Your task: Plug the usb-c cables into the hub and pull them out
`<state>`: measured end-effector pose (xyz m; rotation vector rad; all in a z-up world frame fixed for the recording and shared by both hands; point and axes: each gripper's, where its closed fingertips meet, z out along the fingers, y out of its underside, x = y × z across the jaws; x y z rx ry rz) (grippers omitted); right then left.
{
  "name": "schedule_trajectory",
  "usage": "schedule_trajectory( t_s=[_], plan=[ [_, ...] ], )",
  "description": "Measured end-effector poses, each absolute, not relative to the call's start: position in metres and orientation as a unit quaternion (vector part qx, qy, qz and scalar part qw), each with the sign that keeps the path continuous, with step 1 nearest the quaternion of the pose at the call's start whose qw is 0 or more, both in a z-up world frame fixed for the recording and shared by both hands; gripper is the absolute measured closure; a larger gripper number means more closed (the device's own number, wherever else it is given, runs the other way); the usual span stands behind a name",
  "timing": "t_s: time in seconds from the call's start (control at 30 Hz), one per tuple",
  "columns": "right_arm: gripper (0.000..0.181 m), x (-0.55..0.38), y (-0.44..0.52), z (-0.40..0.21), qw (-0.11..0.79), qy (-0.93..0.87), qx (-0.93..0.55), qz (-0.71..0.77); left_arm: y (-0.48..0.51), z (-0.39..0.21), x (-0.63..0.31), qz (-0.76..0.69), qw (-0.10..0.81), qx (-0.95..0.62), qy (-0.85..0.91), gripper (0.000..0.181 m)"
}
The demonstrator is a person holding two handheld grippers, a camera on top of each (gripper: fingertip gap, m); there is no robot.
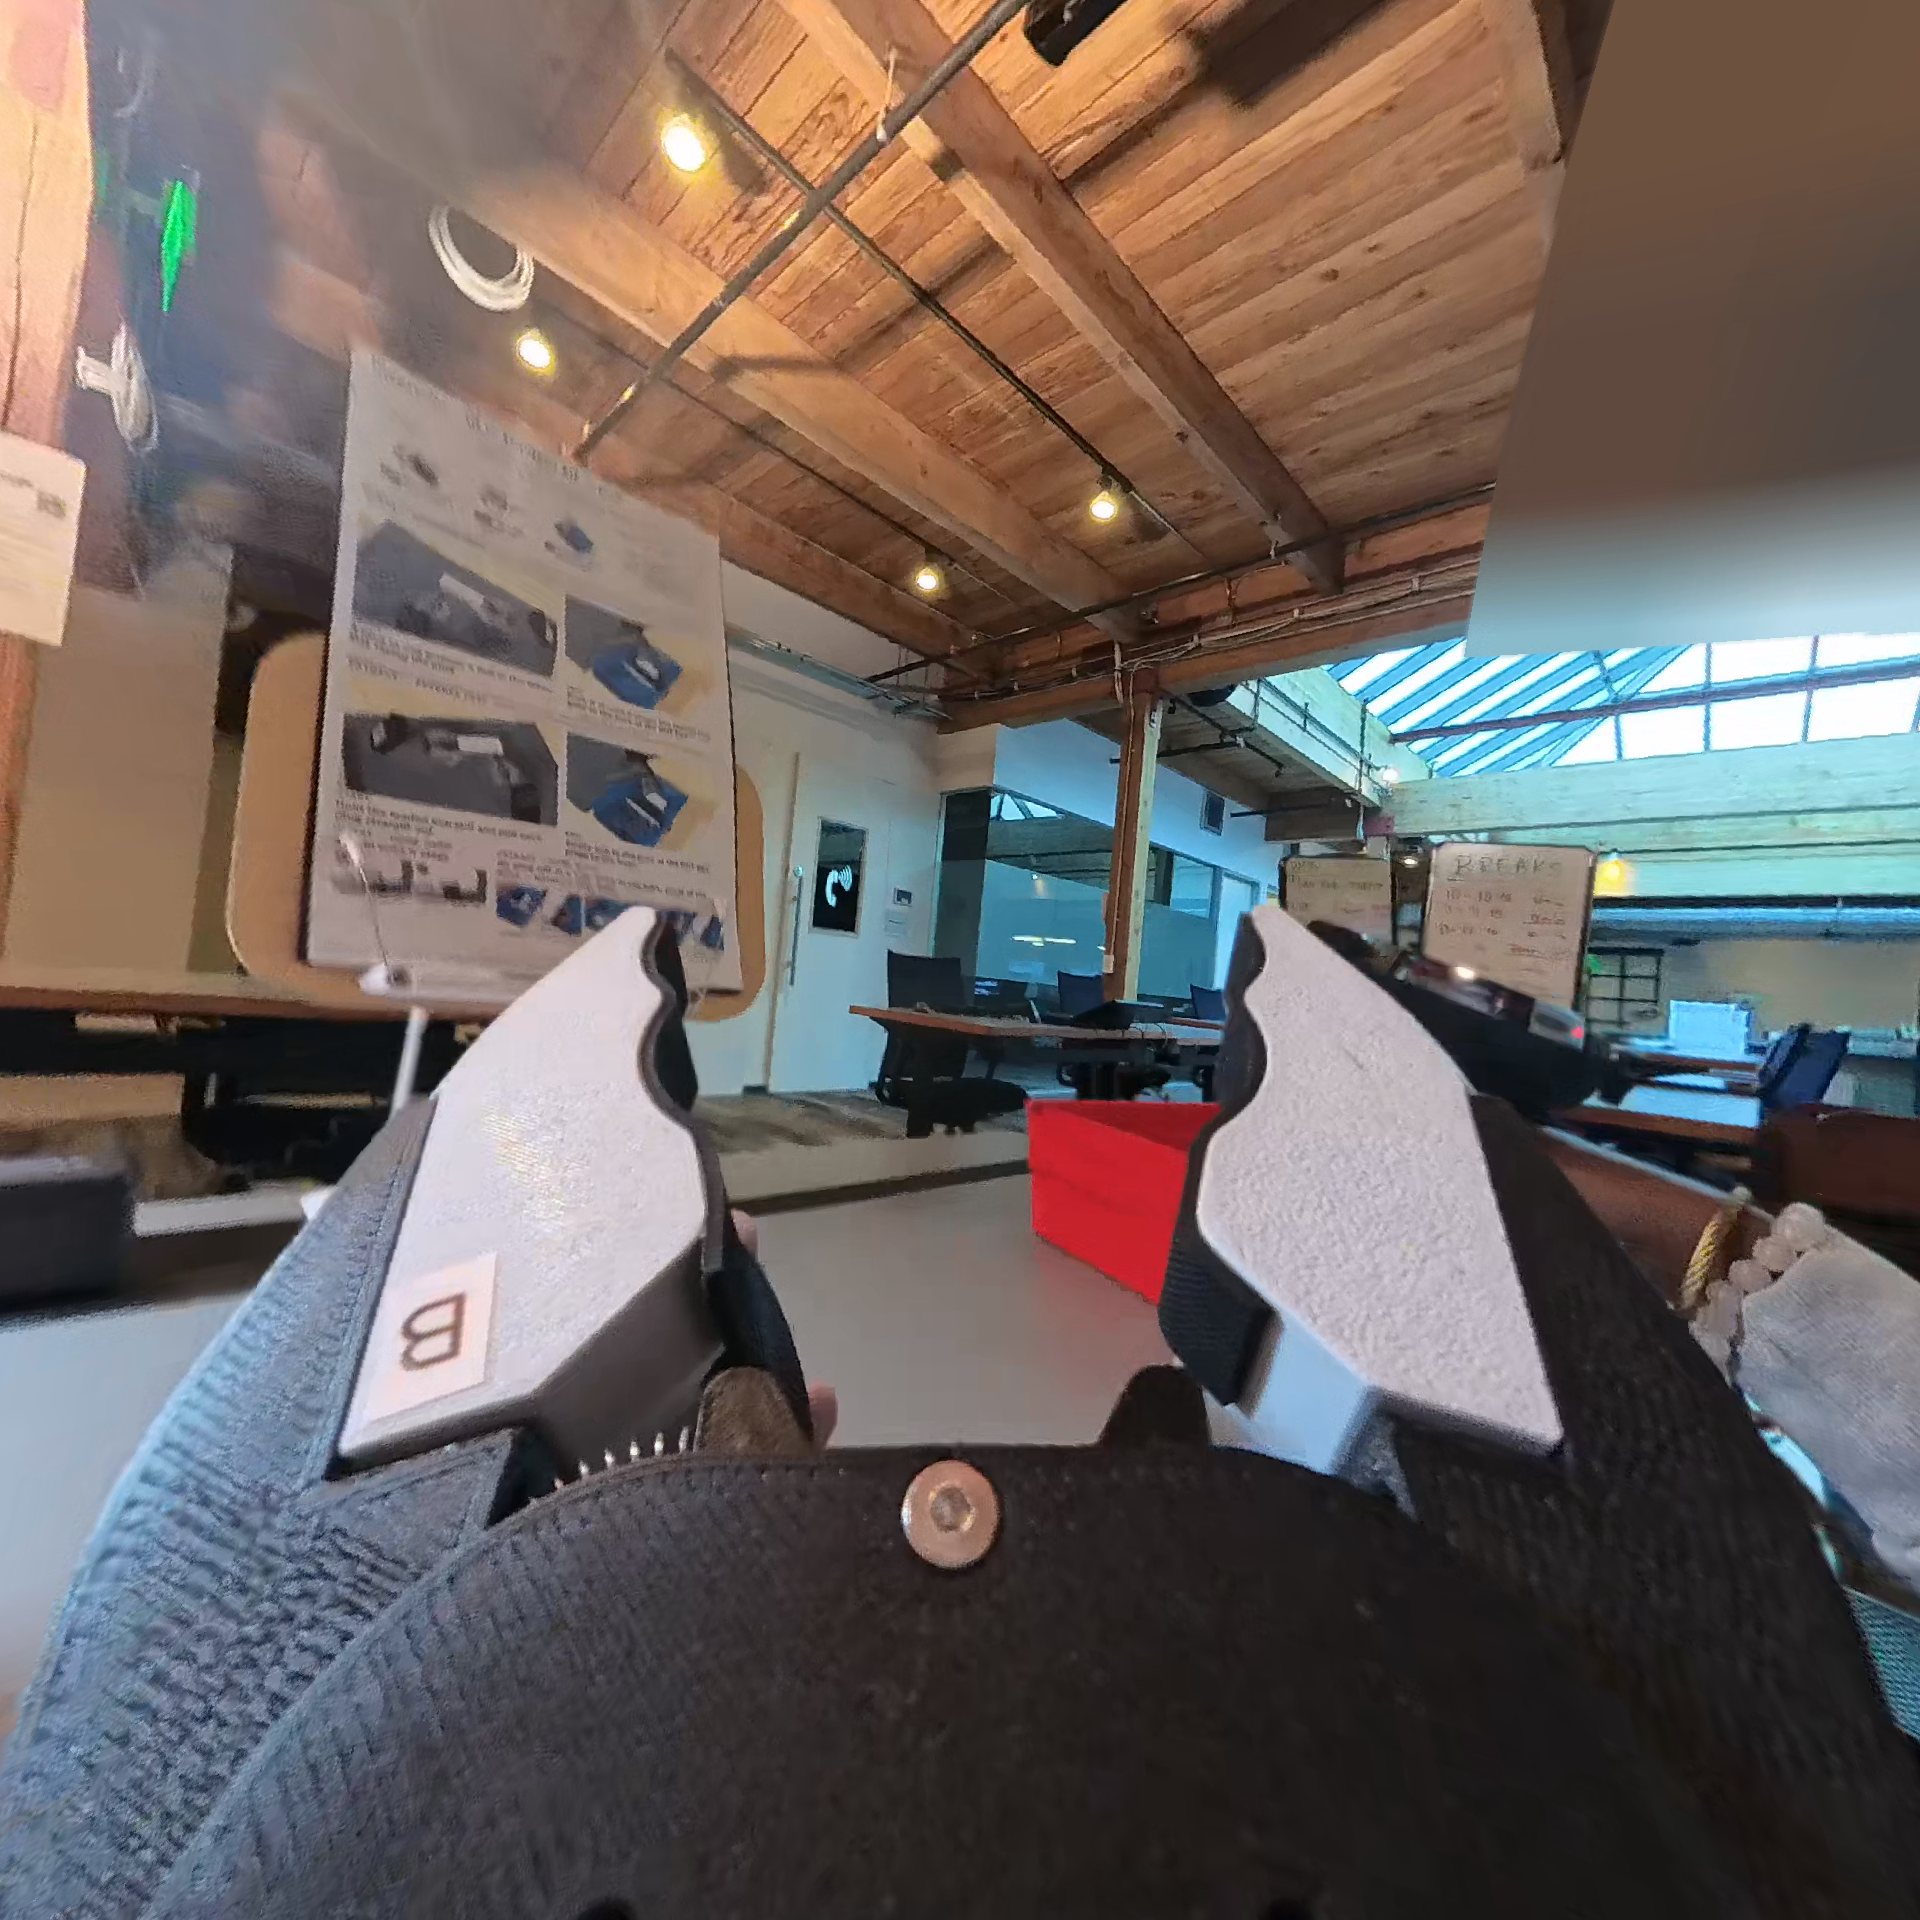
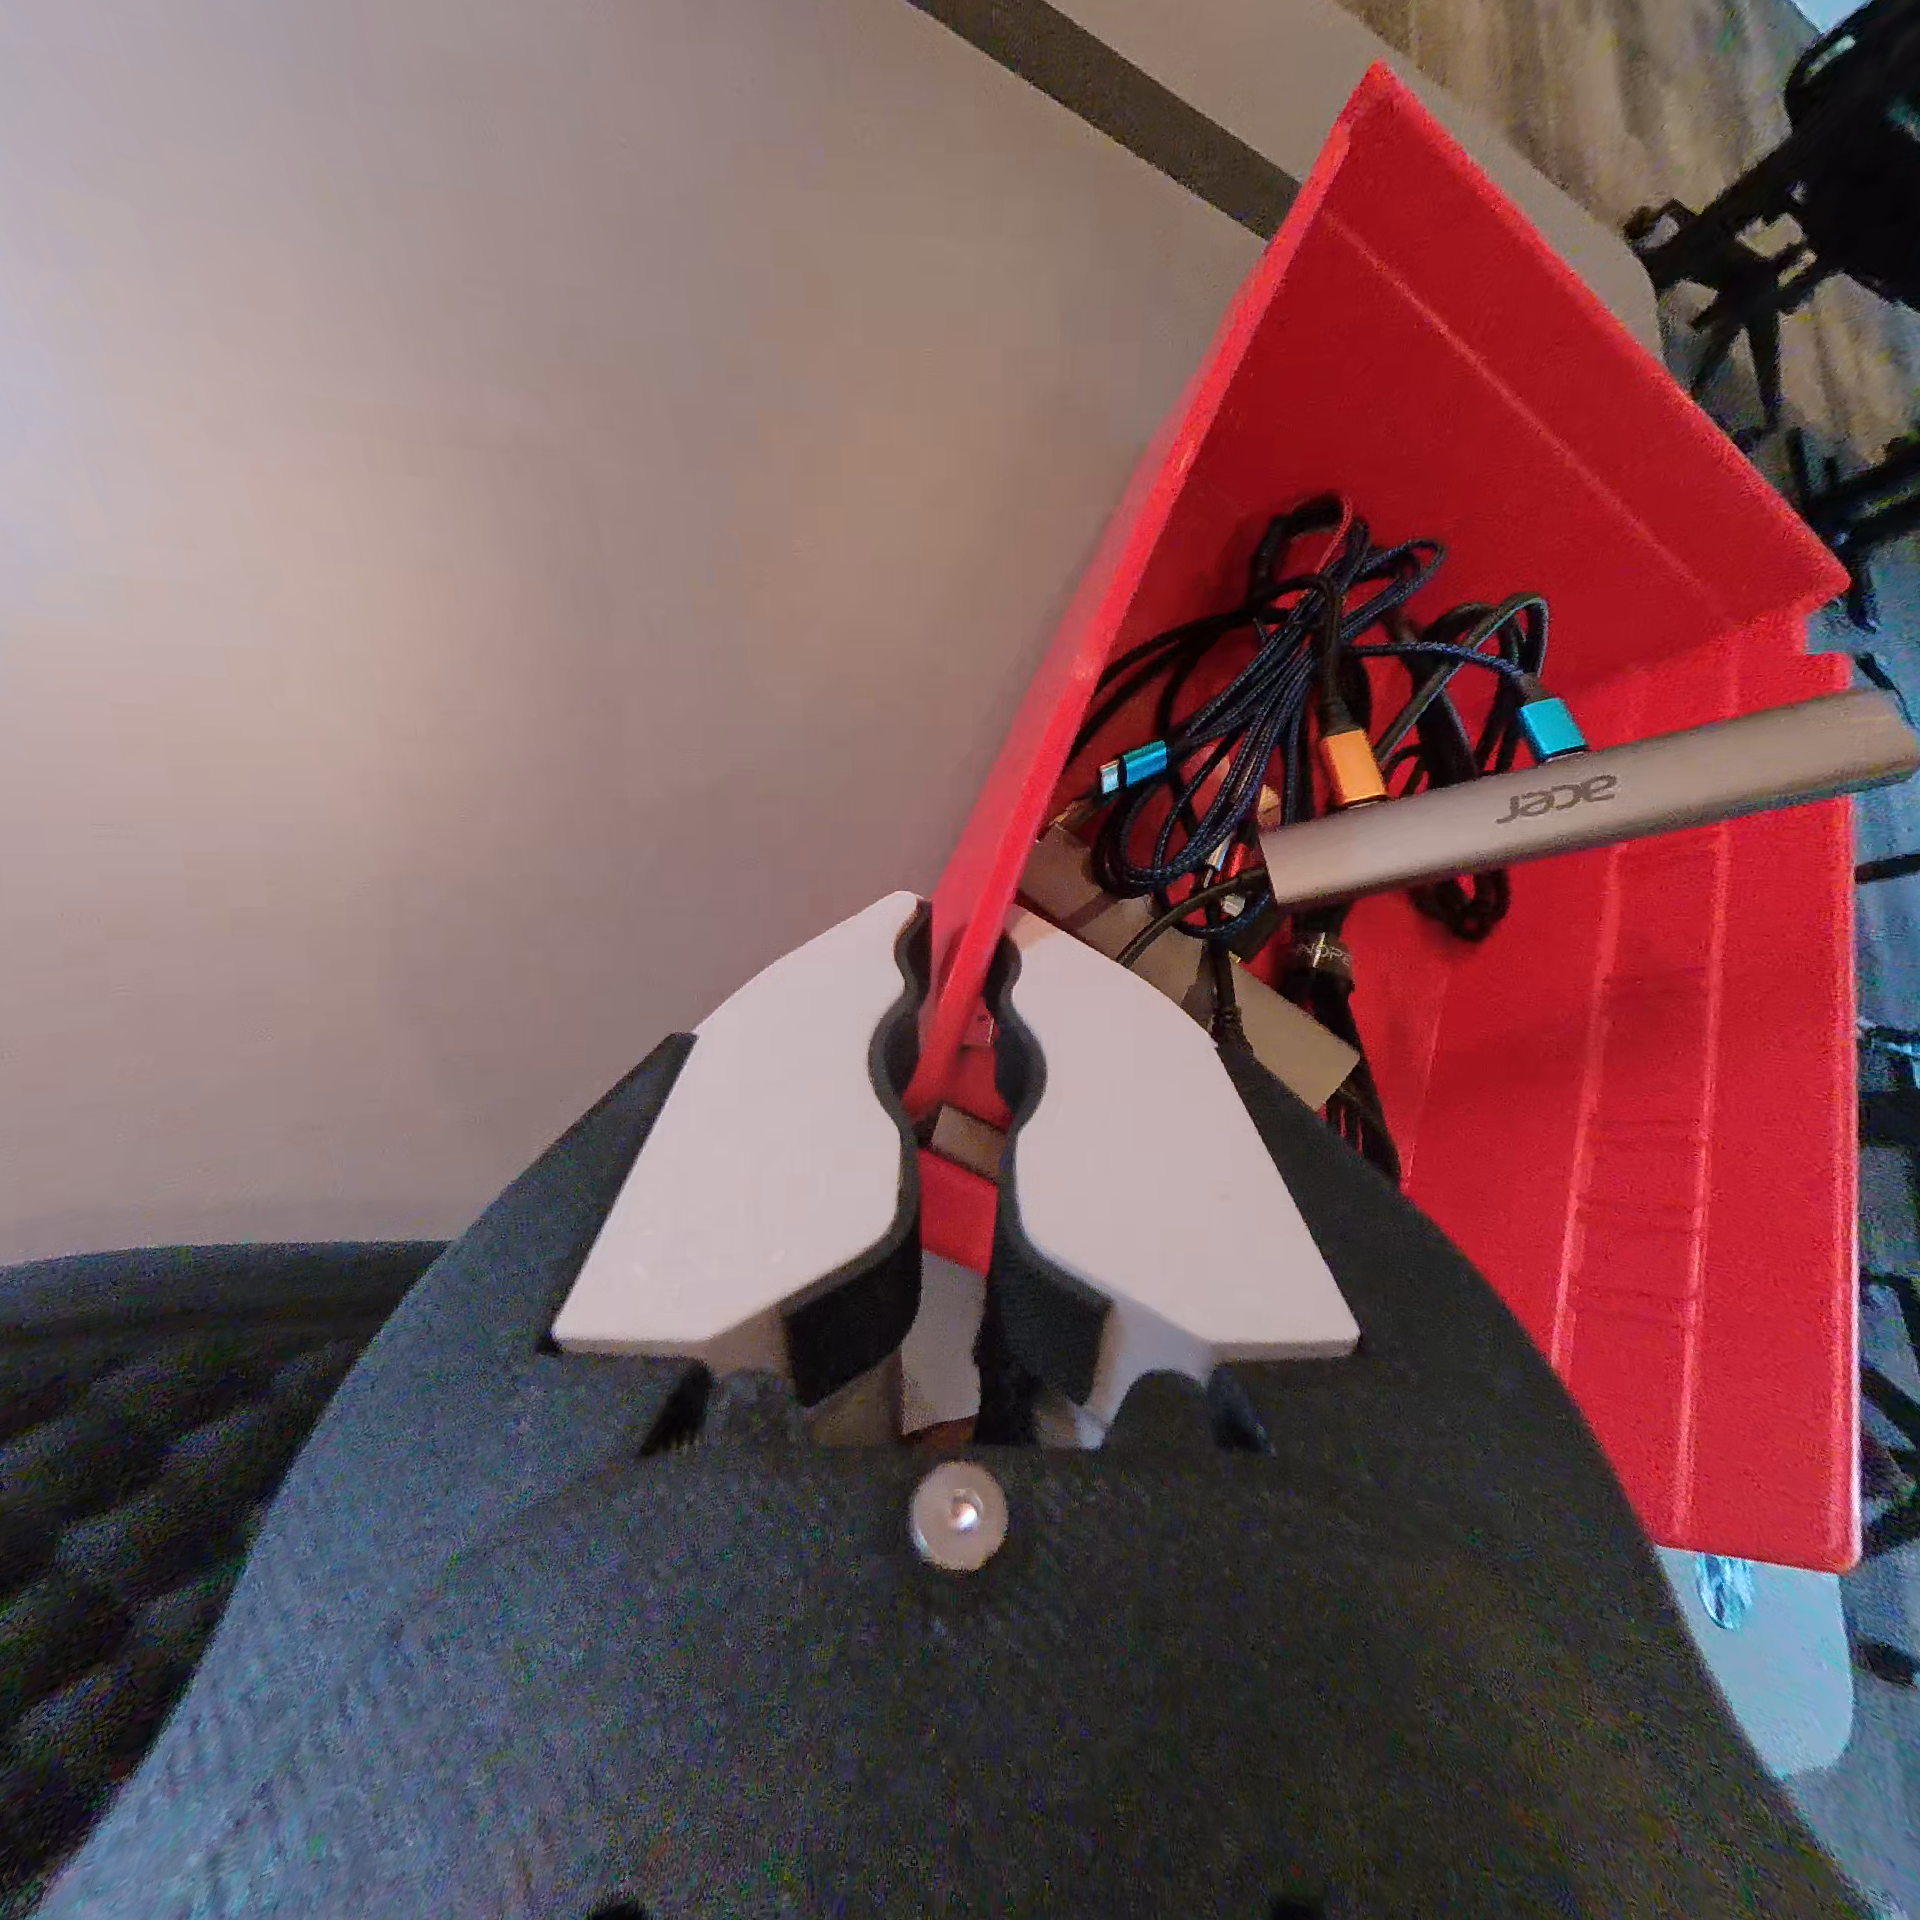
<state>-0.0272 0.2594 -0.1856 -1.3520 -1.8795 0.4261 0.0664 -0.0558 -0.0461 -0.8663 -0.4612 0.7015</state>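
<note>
Two tongs, two states: my right tongs [image 2: 961, 1013] pinch the red bin [image 2: 1475, 436] wall, my left tongs [image 1: 951, 997] gape empty above the counter [image 1: 935, 1299]. Hub [image 2: 1590, 805] and cables [image 2: 1299, 707] lie unplugged in the bin, so all plugging remains.

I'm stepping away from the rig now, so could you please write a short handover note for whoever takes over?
Left gripper: open, empty, raised above the table, pointing out into the room.
Right gripper: shut on the near wall of the red bin, which appears tilted.
Inside the bin: a tangle of braided usb-c cables and a grey hub lying across them; more grey pieces sit beneath.
Done: nothing visibly plugged in.
Left: get hub and cables out, plug each in, then pull them out.
</note>
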Motion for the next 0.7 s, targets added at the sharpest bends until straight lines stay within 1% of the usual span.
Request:
schedule_trajectory(
  t_s=[0.17,0.27,0.37,0.53,0.7],
  plan=[
    [0.172,-0.032,0.185,-0.185,0.367,-0.750,-0.501,0.228,-0.087,-0.010,0.093,0.386,0.823,-0.372,-0.189,0.092],
    [0.165,-0.032,0.127,-0.185,0.335,-0.764,-0.470,0.287,-0.111,0.001,0.101,0.408,0.819,-0.353,-0.194,0.097],
    [0.158,-0.030,0.067,-0.184,0.304,-0.777,-0.435,0.339,-0.136,0.011,0.106,0.432,0.808,-0.347,-0.201,0.097],
    [0.156,-0.022,-0.020,-0.184,0.305,-0.814,-0.352,0.346,-0.191,0.027,0.124,0.509,0.764,-0.336,-0.213,0.102],
    [0.150,-0.006,-0.100,-0.183,0.258,-0.826,-0.294,0.407,-0.267,0.029,0.142,0.599,0.693,-0.304,-0.262,0.105]
  ],
)
